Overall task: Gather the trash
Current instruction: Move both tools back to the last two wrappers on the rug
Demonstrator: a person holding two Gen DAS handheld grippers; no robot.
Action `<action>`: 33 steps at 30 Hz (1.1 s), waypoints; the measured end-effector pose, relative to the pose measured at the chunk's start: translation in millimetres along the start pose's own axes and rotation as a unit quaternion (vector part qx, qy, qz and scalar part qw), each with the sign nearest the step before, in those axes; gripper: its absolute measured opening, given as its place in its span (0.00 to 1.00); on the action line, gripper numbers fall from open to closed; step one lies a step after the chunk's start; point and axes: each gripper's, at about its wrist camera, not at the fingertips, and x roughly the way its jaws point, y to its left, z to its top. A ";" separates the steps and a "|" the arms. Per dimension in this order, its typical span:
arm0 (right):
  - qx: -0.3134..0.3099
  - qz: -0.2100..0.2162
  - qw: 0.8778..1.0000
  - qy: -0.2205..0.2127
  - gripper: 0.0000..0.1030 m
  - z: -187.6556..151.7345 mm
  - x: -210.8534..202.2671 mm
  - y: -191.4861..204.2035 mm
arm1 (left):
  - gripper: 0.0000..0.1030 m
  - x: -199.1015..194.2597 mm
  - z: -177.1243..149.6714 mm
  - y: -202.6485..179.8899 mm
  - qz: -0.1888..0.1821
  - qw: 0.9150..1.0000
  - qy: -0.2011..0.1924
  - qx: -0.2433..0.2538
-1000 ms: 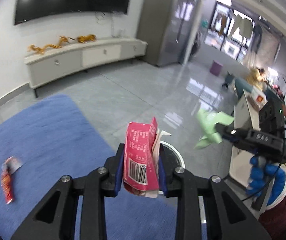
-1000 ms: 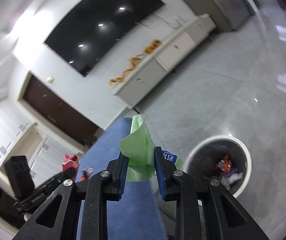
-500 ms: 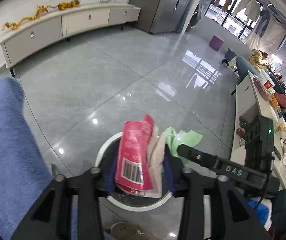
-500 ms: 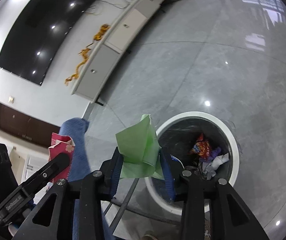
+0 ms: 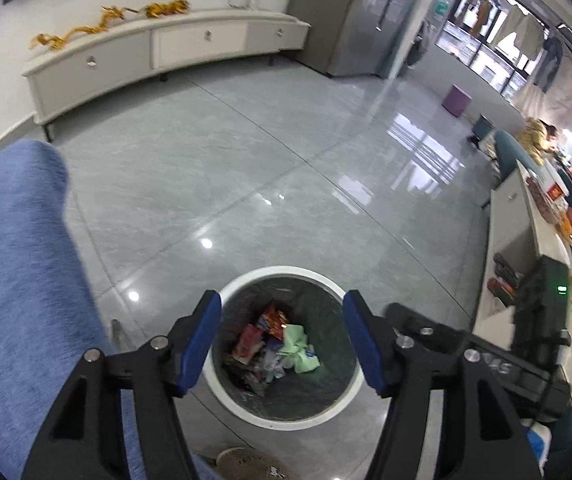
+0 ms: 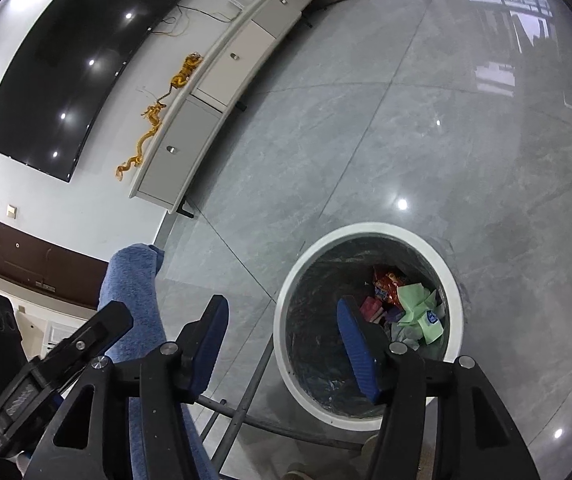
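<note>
**Ana:** While both claws hang spread over the bin, which step would you say is in hand?

**Ben:** The drop, I'd judge. The left gripper [image 5: 282,334] stands wide with nothing between its blue pads [image 5: 200,342], and the trash bin [image 5: 242,280] sits right under it on the grey tile floor [image 5: 246,168]. The right gripper [image 6: 284,338] is just as wide and just as empty, over the bin's near-left rim.

**Ana:** And where is the trash itself?

**Ben:** Down inside the dark liner. From the left wrist view a pink wrapper [image 5: 248,340] lies beside a crumpled green wrapper [image 5: 297,348], with an orange-red snack packet [image 5: 272,318] on their far side. The right wrist view shows the same heap: green wrapper [image 6: 419,306], pink wrapper [image 6: 369,306], snack packet [image 6: 385,280].

**Ana:** So nothing is hanging on the rim?

**Ben:** Nothing I can see; the white rim looks bare all round.

**Ana:** What does the next move call for?

**Ben:** Going back for more, I'd say. The blue cloth-covered surface [image 5: 14,280] lies to the left of the bin, though no litter shows on the part in view. Both claws are already spread wide enough for a thin packet, so they need only swing left, away from the bin, and find the next piece

**Ana:** Any snag?

**Ben:** Metal legs [image 6: 242,392] stand near the bin; keep clear of them
</note>
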 end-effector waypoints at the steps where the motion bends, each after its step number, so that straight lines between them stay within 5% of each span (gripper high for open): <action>1: -0.006 -0.002 1.000 -0.006 0.55 -0.4 -6.2 5.6 | 0.59 -9.0 -1.1 1.4 0.014 1.000 -0.012 -0.001; 14: -0.137 0.020 0.986 -0.097 0.73 -30.1 -99.7 123.6 | 0.60 -129.1 -27.9 29.3 0.128 0.980 -0.141 -0.050; 25: -0.258 0.062 0.959 -0.101 0.74 -97.6 -117.0 237.4 | 0.61 -255.0 -83.6 80.7 0.225 0.937 -0.245 -0.105; 33: -0.329 0.071 0.939 -0.076 0.74 -147.4 -97.9 299.3 | 0.61 -319.6 -133.5 133.9 0.278 0.905 -0.282 -0.154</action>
